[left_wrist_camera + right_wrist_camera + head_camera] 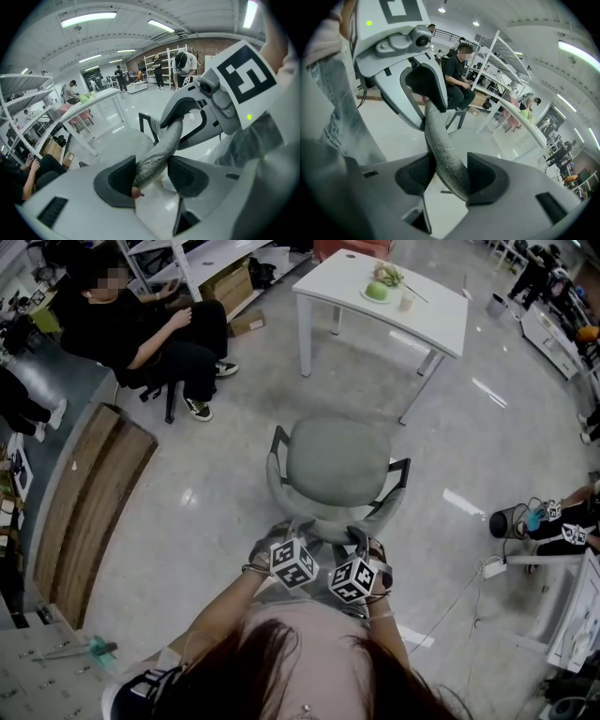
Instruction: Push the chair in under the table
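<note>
Chair [337, 463] sits on open floor, well apart from the near edge of the white surface [436, 324], seat facing it. Left tongs [151, 177] and right tongs [446, 176] each pinch the backrest rim [161, 145], side by side near its middle. Push level and evenly with both so the base doesn't swivel. Aim the seat between the surface's near-left leg [305, 334] and its angled right leg [424, 381]; armrests look like the tight spot. Plate [378, 289] and cup [407, 302] sit on top, so stop gently. Seated person [150, 334] at far left and power strip [494, 568] on the floor at right are both off the line.
</note>
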{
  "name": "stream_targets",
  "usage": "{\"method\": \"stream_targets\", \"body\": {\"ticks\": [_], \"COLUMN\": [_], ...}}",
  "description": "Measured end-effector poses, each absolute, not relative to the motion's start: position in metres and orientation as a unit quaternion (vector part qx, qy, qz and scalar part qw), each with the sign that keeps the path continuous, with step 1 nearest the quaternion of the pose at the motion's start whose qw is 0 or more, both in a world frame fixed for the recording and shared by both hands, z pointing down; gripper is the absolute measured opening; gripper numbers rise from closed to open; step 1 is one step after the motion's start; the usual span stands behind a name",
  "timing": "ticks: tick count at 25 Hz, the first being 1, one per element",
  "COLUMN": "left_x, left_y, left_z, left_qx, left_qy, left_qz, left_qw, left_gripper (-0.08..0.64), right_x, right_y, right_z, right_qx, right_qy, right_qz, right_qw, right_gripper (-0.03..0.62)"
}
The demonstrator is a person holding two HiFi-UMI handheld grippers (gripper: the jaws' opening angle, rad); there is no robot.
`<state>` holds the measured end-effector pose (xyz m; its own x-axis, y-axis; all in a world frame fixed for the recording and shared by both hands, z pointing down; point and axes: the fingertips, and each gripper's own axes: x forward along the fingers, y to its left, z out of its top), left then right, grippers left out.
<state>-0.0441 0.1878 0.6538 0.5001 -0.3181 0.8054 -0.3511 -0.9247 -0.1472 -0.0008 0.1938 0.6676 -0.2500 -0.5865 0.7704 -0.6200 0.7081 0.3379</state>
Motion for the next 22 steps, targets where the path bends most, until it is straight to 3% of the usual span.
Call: {"method": "stream_targets", "body": {"ticks": [22], "left_x": [-0.033], "left_y": [0.110], "left_z": [0.655], "left_qx": [0.861], "left_qy": [-0.179], "left_qz": [0.475], "left_qw": [0.026], "left_gripper": [0.215], "right_x": [0.009], "right_y": [0.117], "right_z": [0.669], "right_qx": [0.370], "right_qy": [-0.790], "right_qz": [0.032], "right_qw": [0.488], "right_gripper": [0.218]}}
